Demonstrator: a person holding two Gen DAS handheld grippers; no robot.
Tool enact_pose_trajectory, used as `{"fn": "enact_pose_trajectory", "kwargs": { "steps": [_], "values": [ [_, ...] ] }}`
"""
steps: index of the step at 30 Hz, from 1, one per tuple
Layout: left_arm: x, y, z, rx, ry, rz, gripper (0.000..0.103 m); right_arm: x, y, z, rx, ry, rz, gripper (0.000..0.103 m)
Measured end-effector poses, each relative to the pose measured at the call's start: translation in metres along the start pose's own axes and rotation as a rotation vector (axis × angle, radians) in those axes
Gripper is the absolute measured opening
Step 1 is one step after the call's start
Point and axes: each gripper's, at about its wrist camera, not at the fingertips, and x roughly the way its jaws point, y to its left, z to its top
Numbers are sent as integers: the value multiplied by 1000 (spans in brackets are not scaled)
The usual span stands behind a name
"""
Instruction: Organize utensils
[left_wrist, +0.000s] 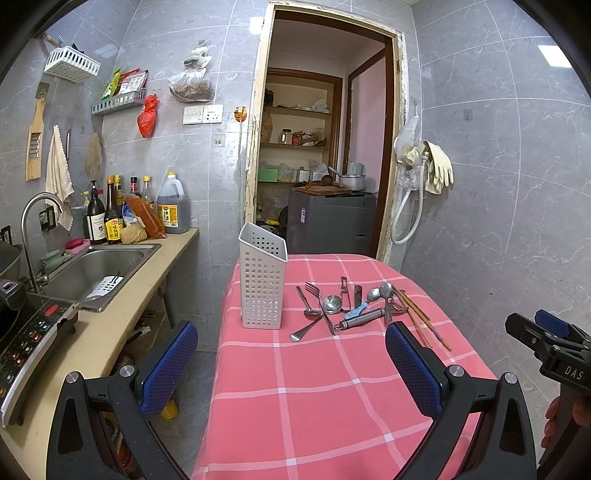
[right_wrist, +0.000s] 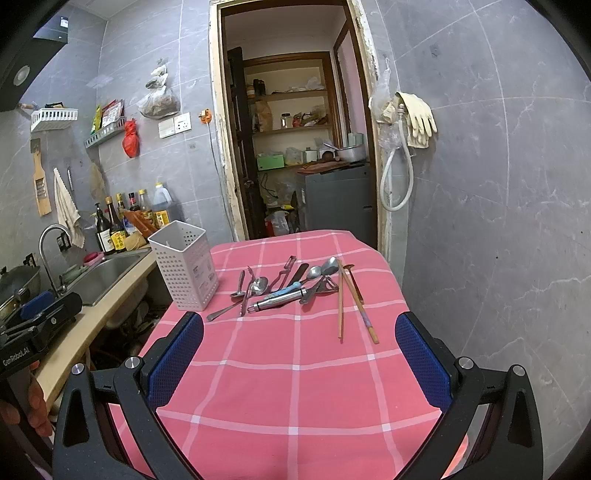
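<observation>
A white perforated utensil holder (left_wrist: 262, 280) (right_wrist: 184, 266) stands upright and empty at the left of a pink checked table (left_wrist: 314, 398) (right_wrist: 295, 387). Beside it on the right lies a heap of metal utensils (left_wrist: 340, 306) (right_wrist: 280, 286): spoons, a fork, a peeler, a steel-handled tool. Wooden chopsticks (left_wrist: 421, 317) (right_wrist: 351, 302) lie at the heap's right. My left gripper (left_wrist: 291, 343) is open and empty, above the table's near part, short of the heap. My right gripper (right_wrist: 299, 339) is open and empty, also short of the heap; it shows at the right edge of the left wrist view (left_wrist: 546, 339).
A counter with a steel sink (left_wrist: 96, 269) (right_wrist: 107, 273), faucet, bottles (left_wrist: 110, 218) and an induction cooker (left_wrist: 29, 332) runs along the left. A doorway (left_wrist: 321, 147) to a pantry opens behind the table. Tiled wall with gloves and a hose (right_wrist: 410, 125) is on the right.
</observation>
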Motion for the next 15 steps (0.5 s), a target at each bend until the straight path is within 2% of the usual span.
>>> {"fn": "enact_pose_trajectory", "kwargs": {
  "steps": [15],
  "values": [
    [0,0,0,5,-1,0,102,0,-3,3,5,-4,-3,102]
  ]
}}
